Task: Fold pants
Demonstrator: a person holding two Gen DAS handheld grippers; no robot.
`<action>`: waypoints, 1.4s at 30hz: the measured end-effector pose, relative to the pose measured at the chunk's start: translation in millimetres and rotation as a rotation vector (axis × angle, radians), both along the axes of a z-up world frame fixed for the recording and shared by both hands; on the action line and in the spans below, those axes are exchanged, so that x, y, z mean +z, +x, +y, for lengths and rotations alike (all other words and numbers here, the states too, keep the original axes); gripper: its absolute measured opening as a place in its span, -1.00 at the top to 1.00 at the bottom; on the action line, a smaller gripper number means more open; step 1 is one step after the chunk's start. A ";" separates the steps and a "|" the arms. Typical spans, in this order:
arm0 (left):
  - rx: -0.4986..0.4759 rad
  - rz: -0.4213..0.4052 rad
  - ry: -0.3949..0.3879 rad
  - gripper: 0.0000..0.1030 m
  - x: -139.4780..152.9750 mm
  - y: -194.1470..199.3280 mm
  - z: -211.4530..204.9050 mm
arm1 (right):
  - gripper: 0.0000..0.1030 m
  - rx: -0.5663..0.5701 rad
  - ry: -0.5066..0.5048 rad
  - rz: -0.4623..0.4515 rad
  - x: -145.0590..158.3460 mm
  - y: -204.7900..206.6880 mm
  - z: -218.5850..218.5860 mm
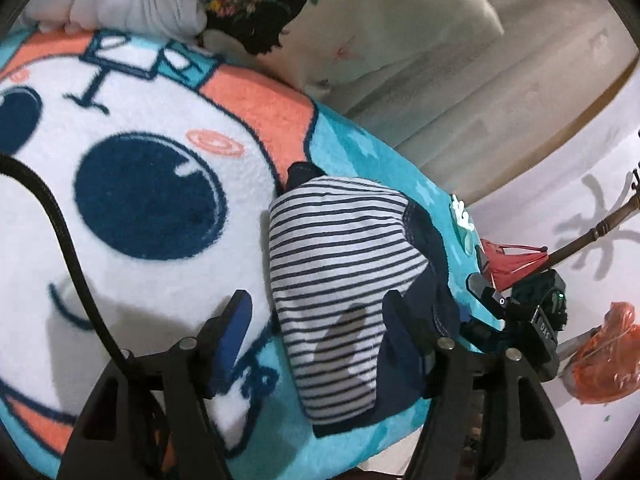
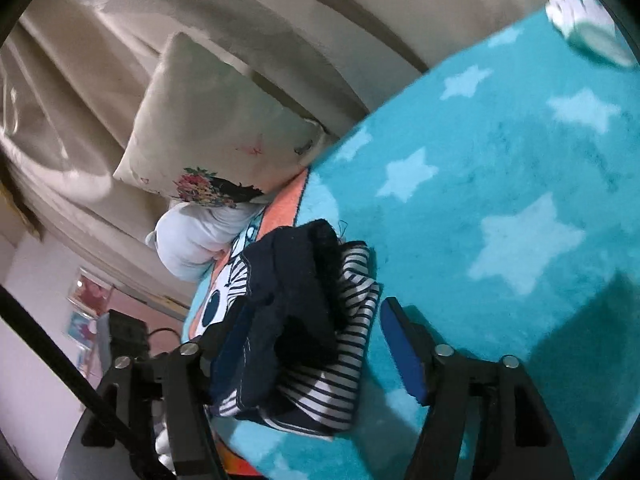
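Note:
The pants [image 1: 344, 280] are a small folded bundle, navy with white-and-navy stripes, lying on a teal cartoon blanket [image 1: 140, 152]. In the left wrist view my left gripper [image 1: 316, 316] is open, its fingers straddling the near end of the bundle just above it. The right gripper body [image 1: 524, 312] shows at the bundle's right. In the right wrist view the pants [image 2: 304, 328] lie between the open fingers of my right gripper [image 2: 316, 328], with the left finger partly hidden behind the navy fabric. Neither gripper pinches the cloth.
A cream pillow [image 1: 392, 24] and a white bundle [image 1: 132, 4] lie at the blanket's far end by a beige curtain. The blanket's edge [image 1: 460, 216] runs just right of the pants. An orange bag [image 1: 608, 360] and a red item [image 1: 512, 264] lie beyond it.

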State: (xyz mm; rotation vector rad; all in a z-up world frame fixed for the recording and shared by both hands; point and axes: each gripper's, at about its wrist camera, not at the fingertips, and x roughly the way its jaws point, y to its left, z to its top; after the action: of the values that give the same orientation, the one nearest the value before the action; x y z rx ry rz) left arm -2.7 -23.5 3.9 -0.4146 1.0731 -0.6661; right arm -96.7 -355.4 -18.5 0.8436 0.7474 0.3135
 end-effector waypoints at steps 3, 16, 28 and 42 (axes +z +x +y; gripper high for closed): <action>-0.026 0.026 -0.011 -0.46 -8.0 7.1 -6.6 | -0.41 0.015 -0.013 0.027 -4.0 6.5 5.5; -0.167 -0.069 0.002 0.35 7.3 -9.8 -43.1 | 0.28 0.109 -0.126 0.001 8.4 38.4 51.5; -0.063 -0.111 0.113 0.30 33.5 61.1 -38.2 | 0.24 0.076 -0.163 -0.069 42.5 108.1 57.0; 0.067 -0.201 0.188 -0.05 36.3 18.1 5.1 | -0.16 -0.095 -0.306 -0.106 54.7 67.3 49.9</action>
State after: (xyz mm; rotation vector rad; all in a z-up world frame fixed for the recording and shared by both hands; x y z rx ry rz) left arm 15.4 -18.4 40.2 -0.2155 0.9167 -0.5299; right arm -29.4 -305.5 36.2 0.5664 0.6346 0.1516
